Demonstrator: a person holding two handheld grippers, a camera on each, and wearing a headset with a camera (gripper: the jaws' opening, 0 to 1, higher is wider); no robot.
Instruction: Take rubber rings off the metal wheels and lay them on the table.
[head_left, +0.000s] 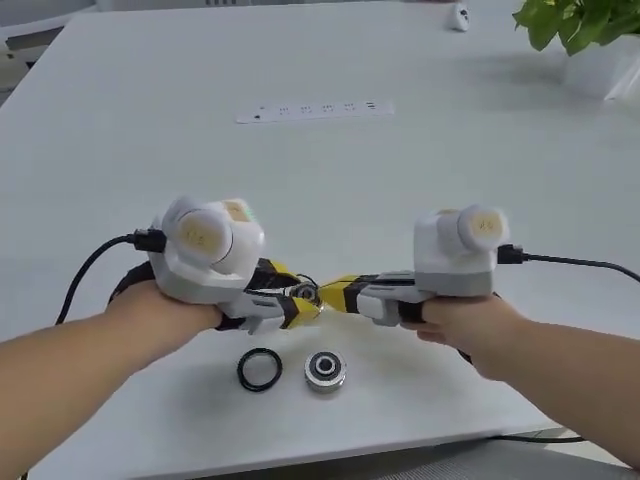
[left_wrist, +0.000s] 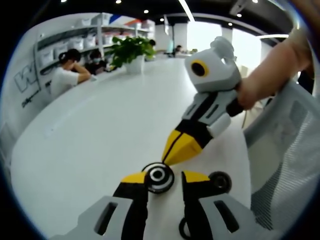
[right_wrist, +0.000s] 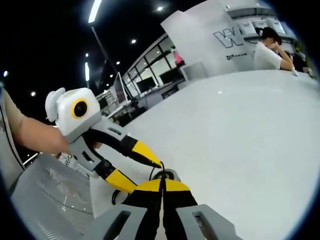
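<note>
Left hand-held gripper (left_wrist: 165, 177) is clamped on a metal wheel (left_wrist: 157, 176) just above the desk (head_left: 400, 170). Right hand-held gripper (right_wrist: 161, 186) points straight at it, jaws pinched shut, I think on its rubber ring (left_wrist: 158, 190). A loose ring (head_left: 260, 369) and a bare wheel (head_left: 325, 369) lie underneath.

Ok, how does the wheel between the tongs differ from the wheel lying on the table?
The gripped wheel wears a black rubber band on its rim; the table wheel shows a bare silver rim, with a loose black ring beside it. The gripped wheel sits between the left tongs, the shut right tongs seemingly pinching its band; the table wheel lies flat on the table, untouched. Both are small round metal wheels.
</note>
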